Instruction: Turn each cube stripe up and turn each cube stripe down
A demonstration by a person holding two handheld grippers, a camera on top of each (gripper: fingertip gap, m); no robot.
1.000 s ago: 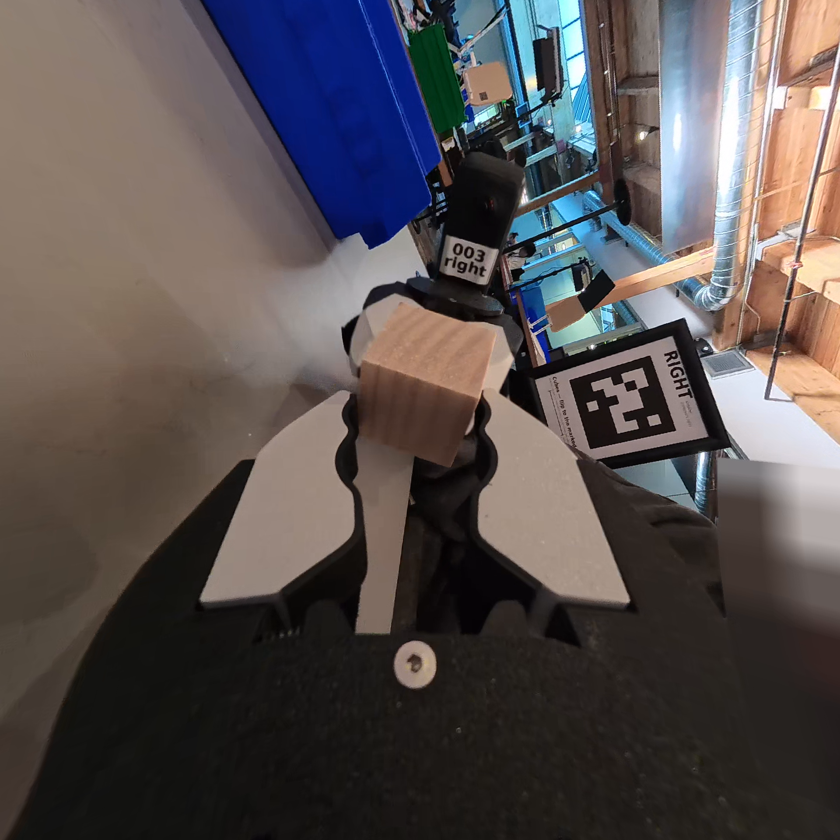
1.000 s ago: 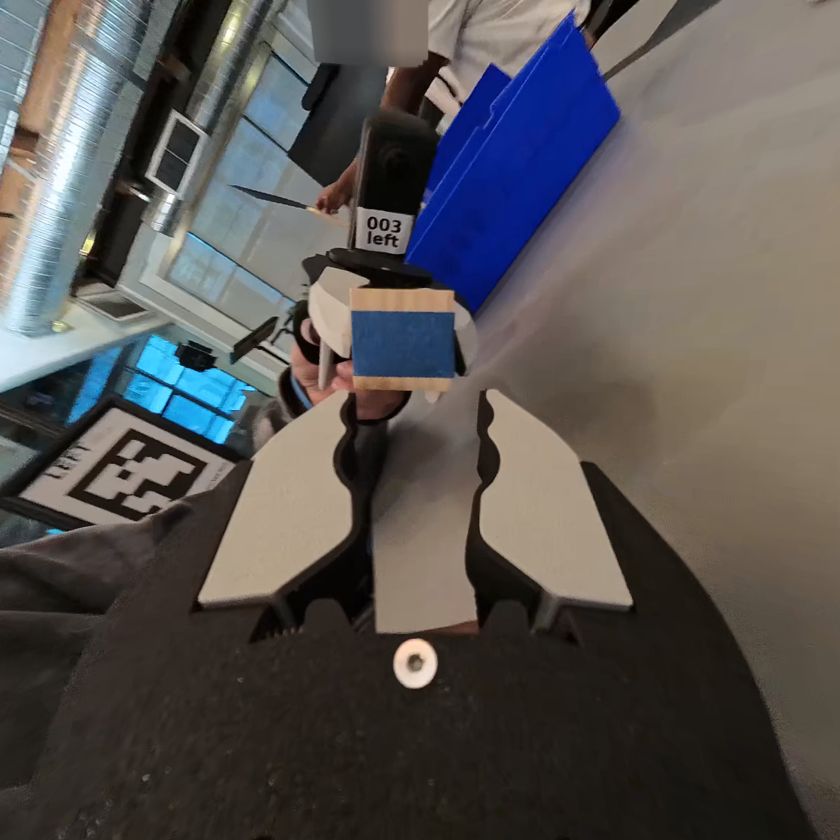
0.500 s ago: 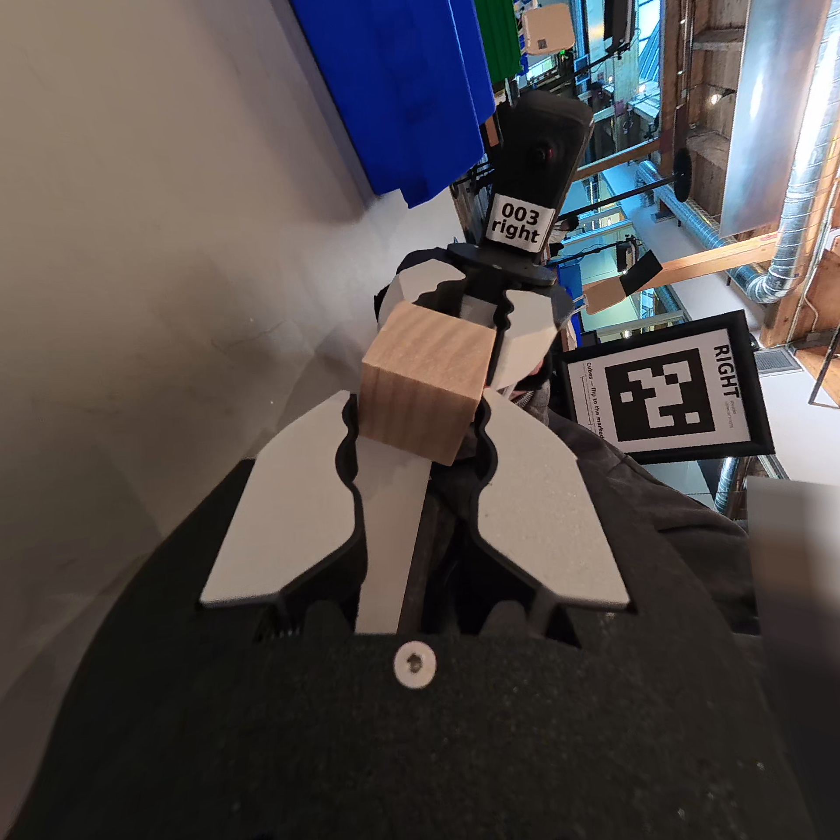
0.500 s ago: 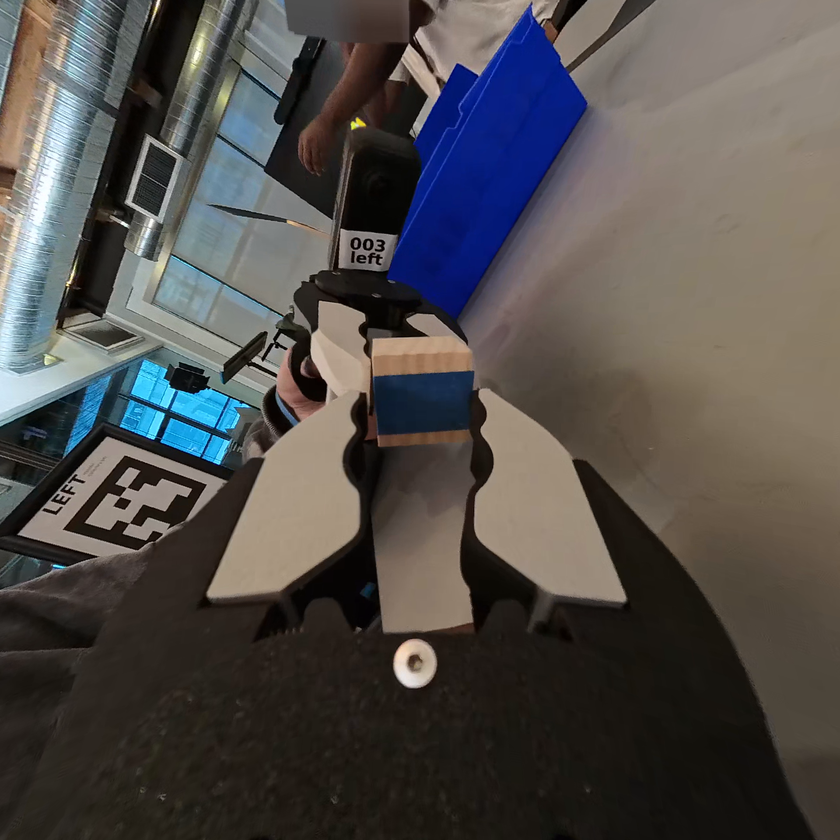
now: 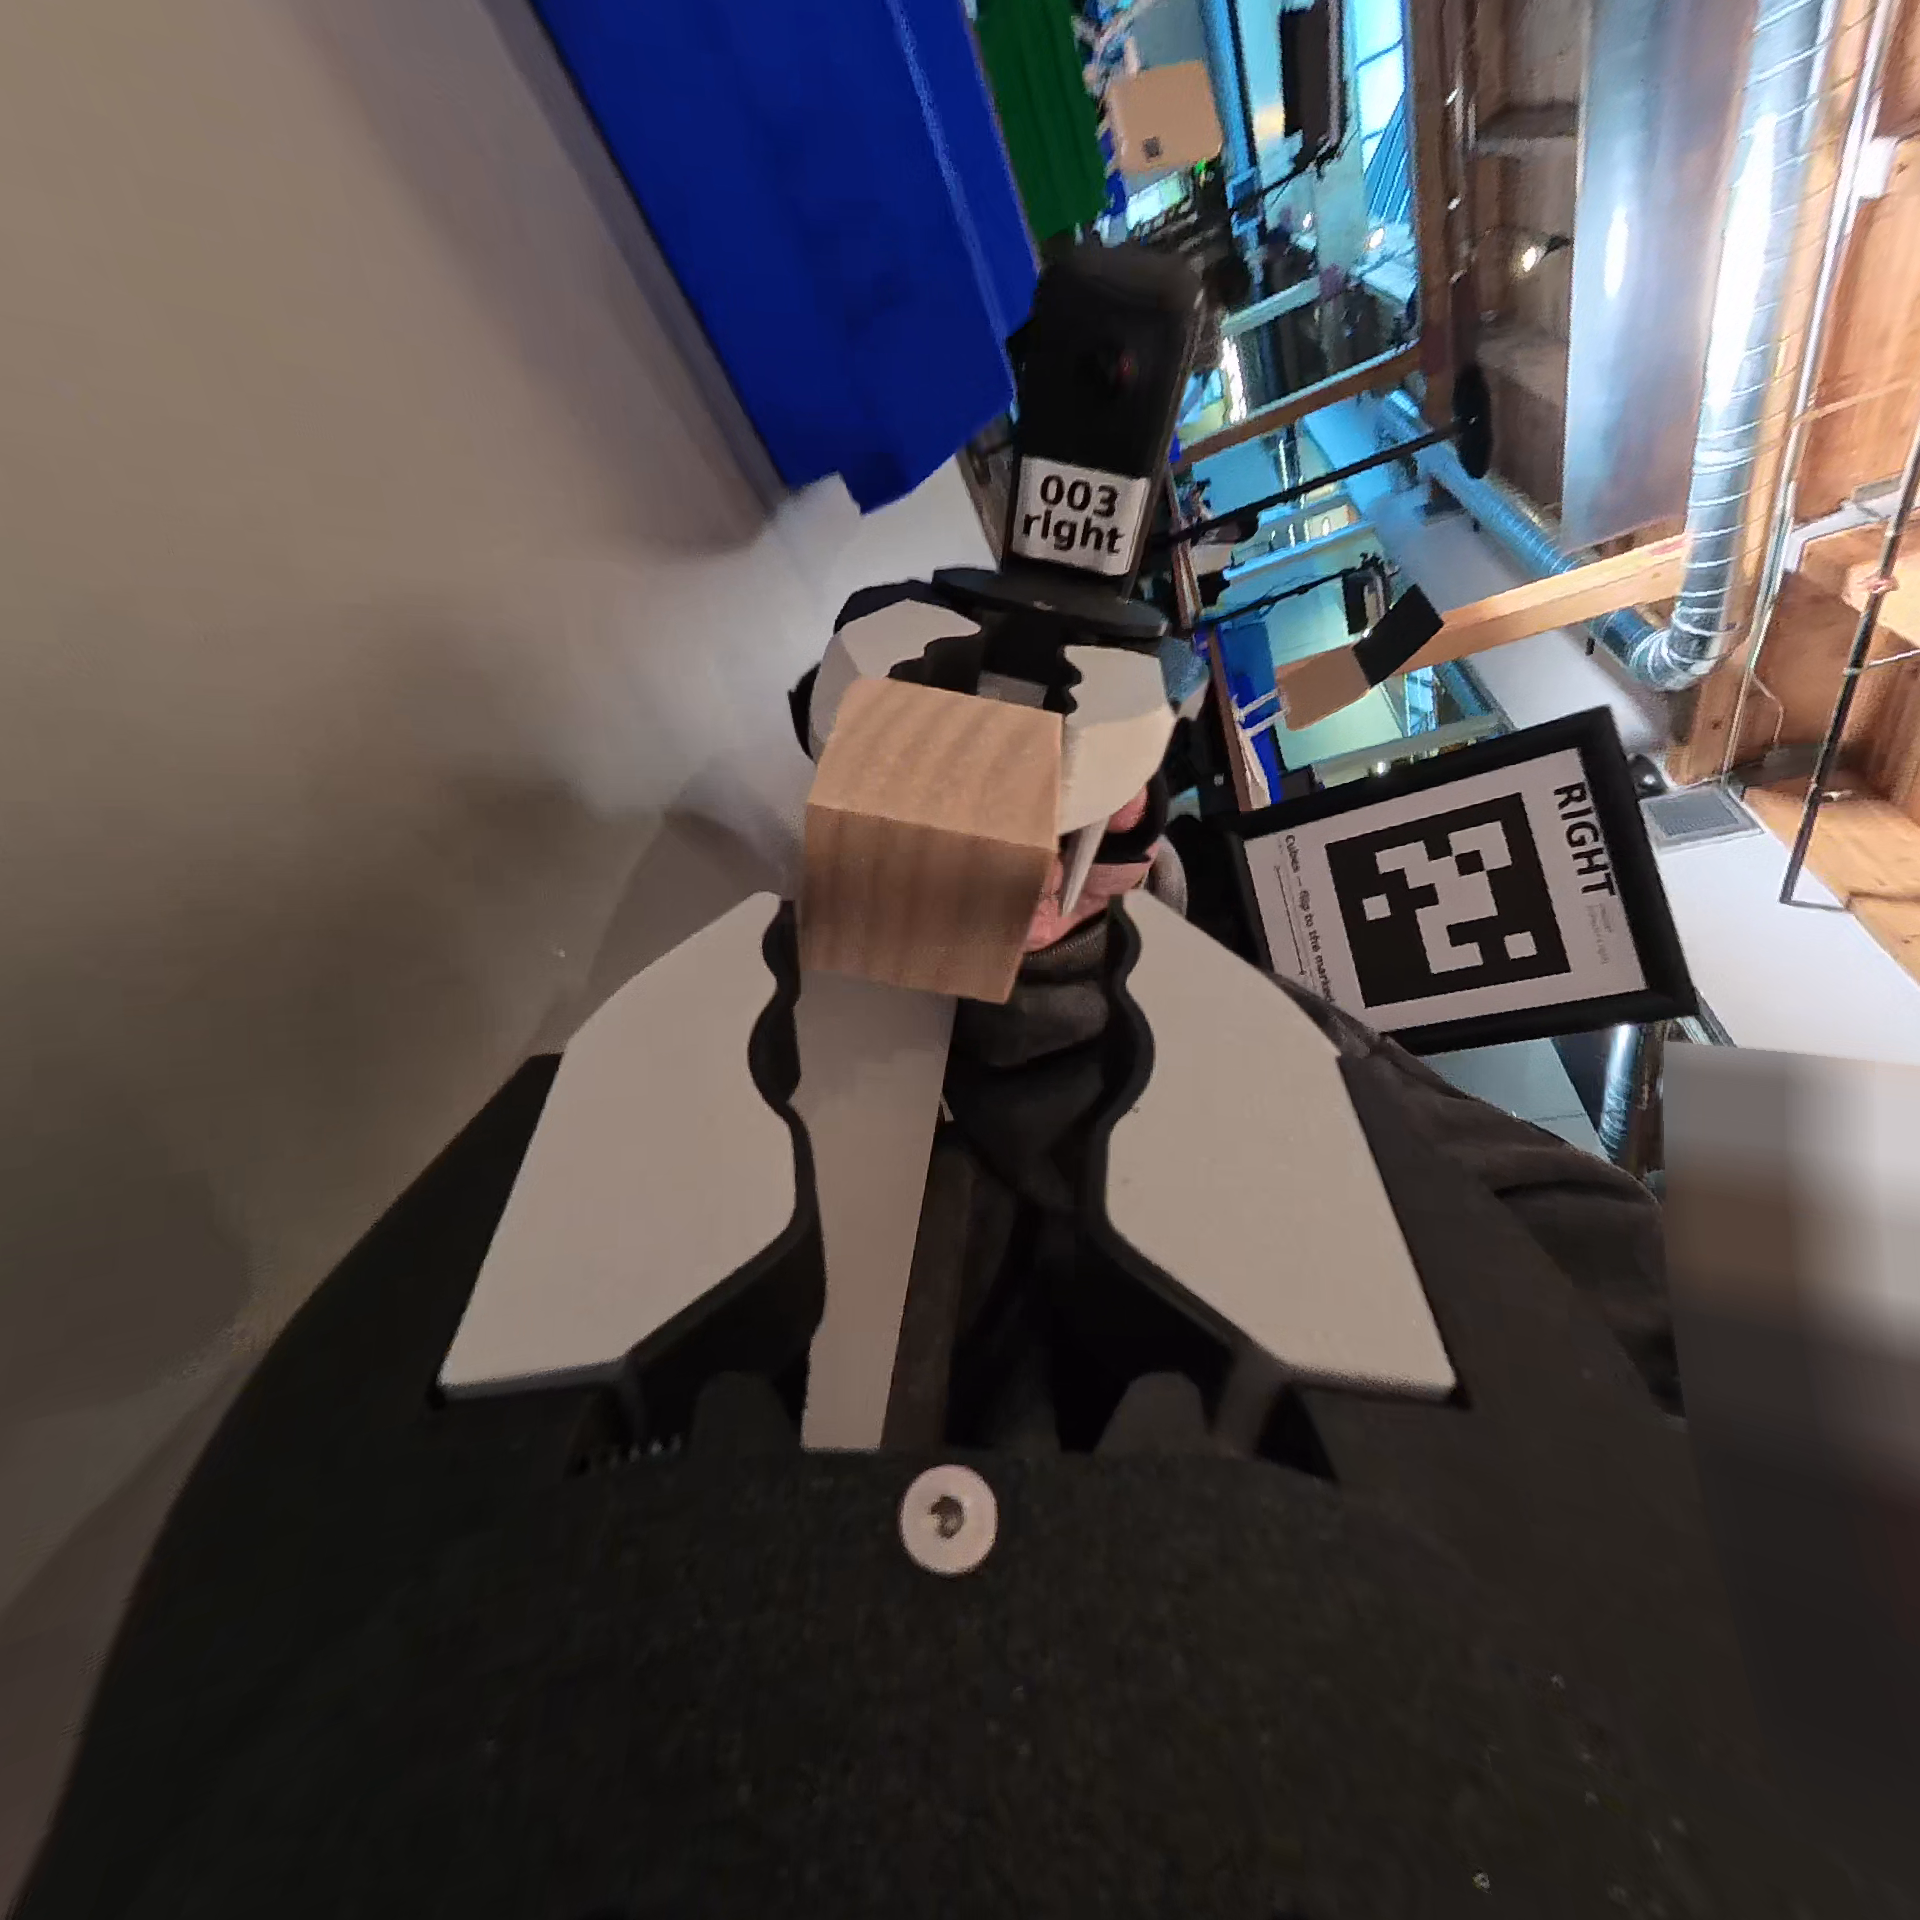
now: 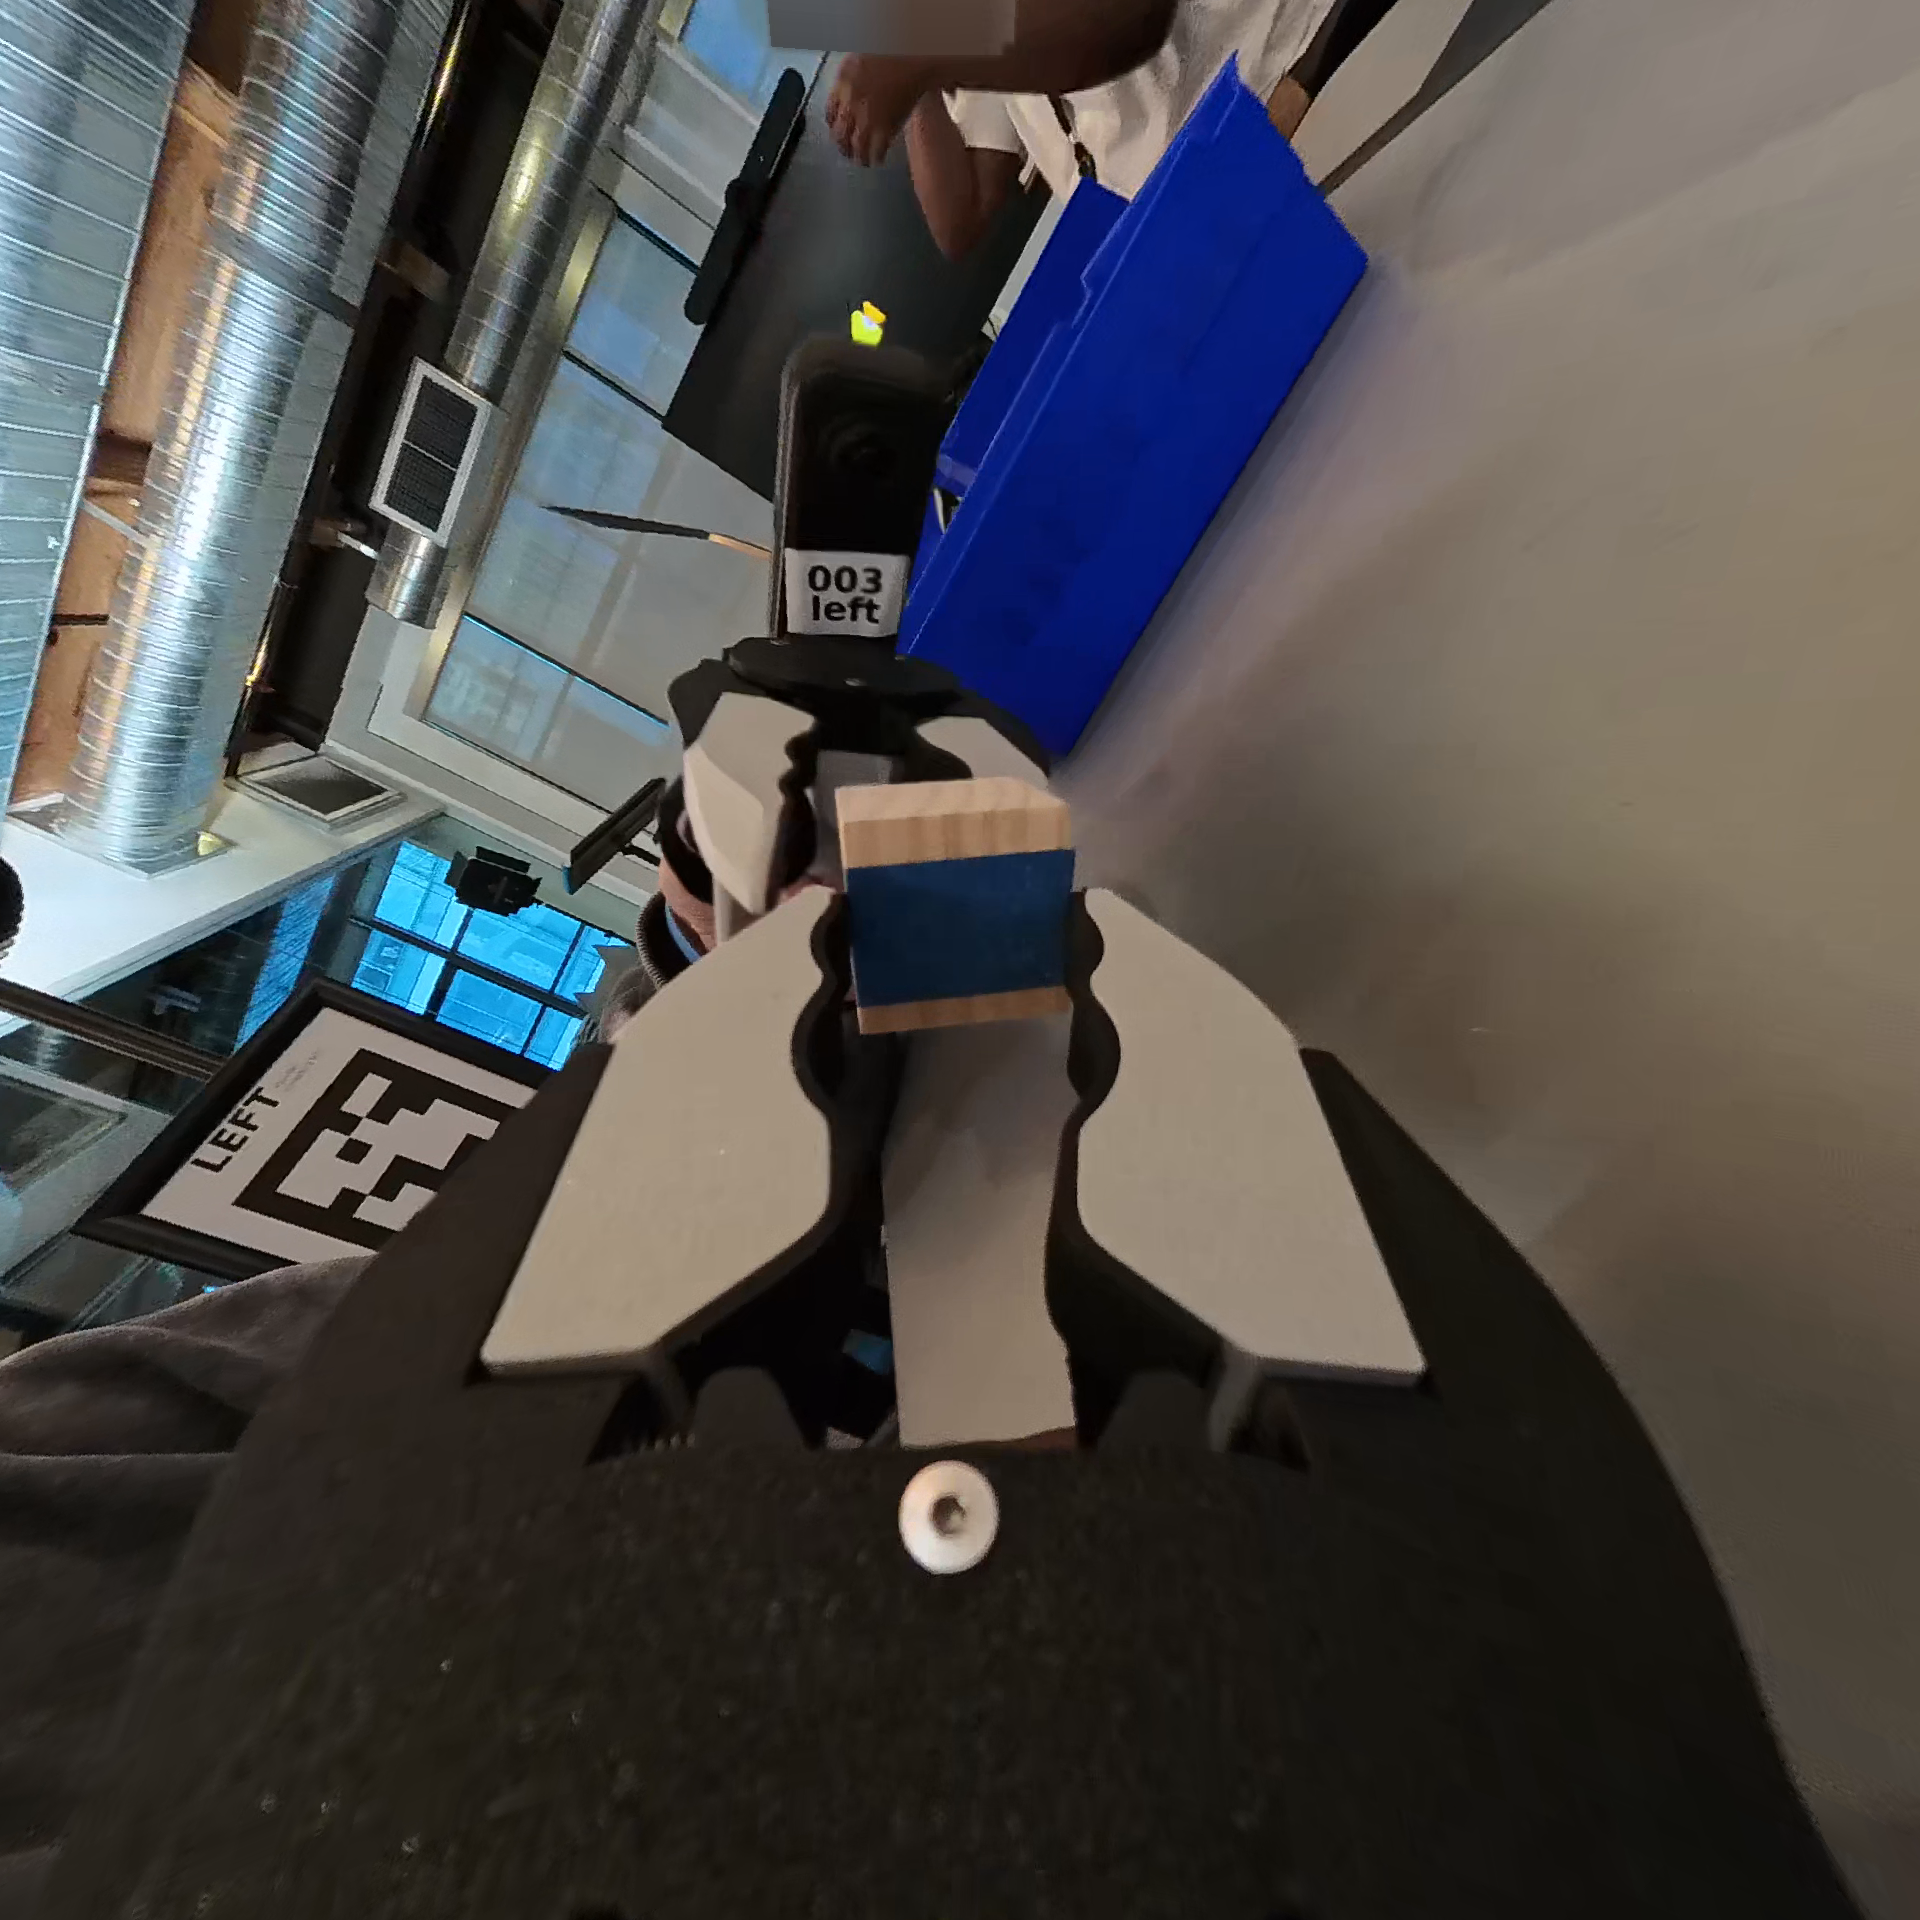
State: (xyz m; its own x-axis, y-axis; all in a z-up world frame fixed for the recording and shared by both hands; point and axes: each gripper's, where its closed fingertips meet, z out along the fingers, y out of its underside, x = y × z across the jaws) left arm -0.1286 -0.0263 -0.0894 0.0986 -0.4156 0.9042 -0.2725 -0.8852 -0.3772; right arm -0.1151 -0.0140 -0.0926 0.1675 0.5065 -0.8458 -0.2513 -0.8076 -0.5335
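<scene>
A wooden cube (image 6: 956, 831) with a blue stripe (image 6: 956, 925) on the face towards the right wrist camera is held in the air above the grey table (image 6: 1558, 727). My right gripper (image 6: 956, 914) is shut on its sides. In the left wrist view the cube (image 5: 925, 842) shows only plain wood. My left gripper (image 5: 951, 925) faces it with its jaws spread wider than the cube, and a gap shows at the right finger (image 5: 1195, 1039). The two grippers point at each other. The right gripper (image 5: 997, 707) shows behind the cube.
Blue bins (image 6: 1143, 395) stand on the table at the back and also show in the left wrist view (image 5: 831, 208). A framed marker card stands on each side (image 5: 1444, 894) (image 6: 332, 1153). A person in a white shirt (image 6: 1039, 125) is behind the bins.
The right gripper moved in and closed on the cube that the left gripper held. The left gripper's jaws have opened, and the cube now sits beyond its fingertips.
</scene>
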